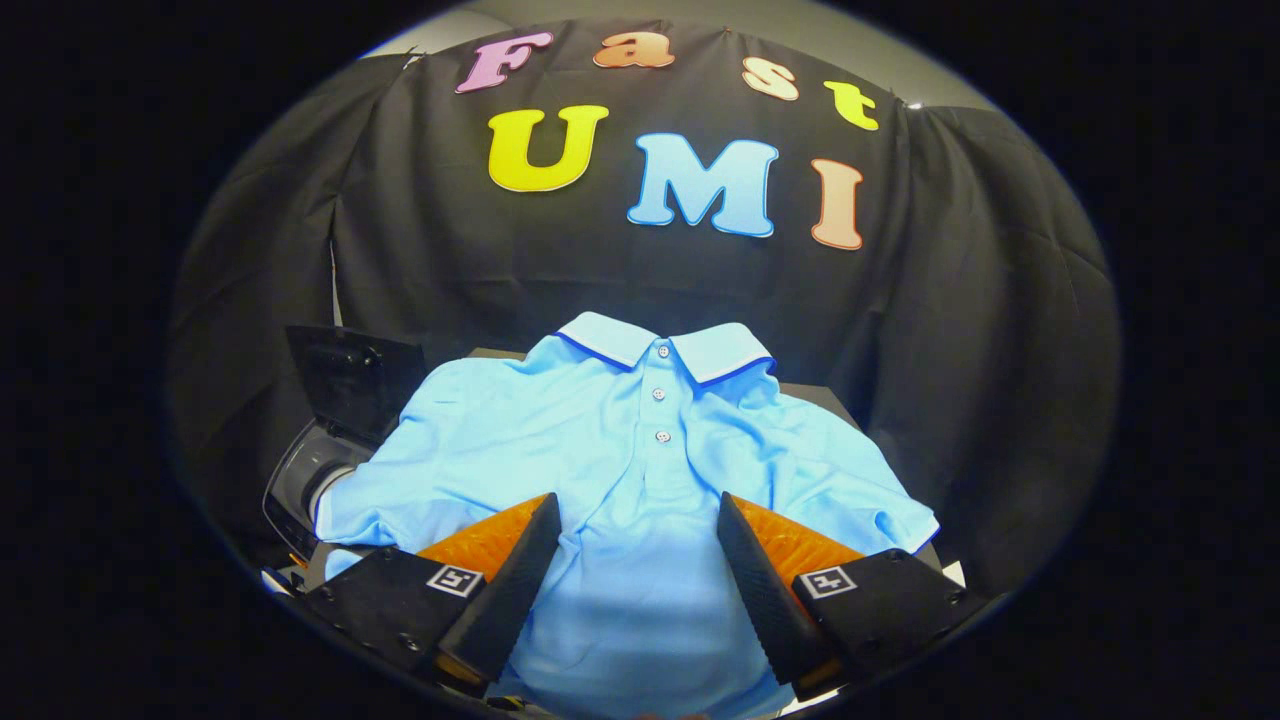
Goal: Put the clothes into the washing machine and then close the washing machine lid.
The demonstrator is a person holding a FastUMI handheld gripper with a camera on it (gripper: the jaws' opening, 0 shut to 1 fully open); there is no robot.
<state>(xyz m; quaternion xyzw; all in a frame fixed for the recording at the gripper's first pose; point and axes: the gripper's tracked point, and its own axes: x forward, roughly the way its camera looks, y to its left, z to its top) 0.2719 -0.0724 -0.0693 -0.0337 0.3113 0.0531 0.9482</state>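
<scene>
- Nearest the camera, the gripper (638,510) is reaching forward with its two fingers spread wide apart, pinching nothing.
- Each finger (515,585) is showing as a wedge-shaped block with a finely ribbed inner face, and each is carrying a small square printed marker on its flat top.
- Between and beneath the fingers, a light blue polo shirt (630,450) is lying spread out flat, front side up, on a dark table (810,395).
- The shirt's fabric is looking like a soft, fine knit with gentle wrinkles across the chest and shoulders.
- Its folded collar (665,345), trimmed with a thin dark blue line, is lying at the far end, beyond the fingers.
- Three small round buttons (658,394) are running down the placket below the collar.
- The short sleeves are fanning out to either side, the left one draping over the table's edge.
- To the left of the shirt, the washing machine (305,480) is sitting with its dark, glossy lid (355,380) standing open; the curved rim of its opening is showing just beside the left sleeve.
- Behind everything, a black cloth wall (950,330) is hanging in loose vertical folds.
</scene>
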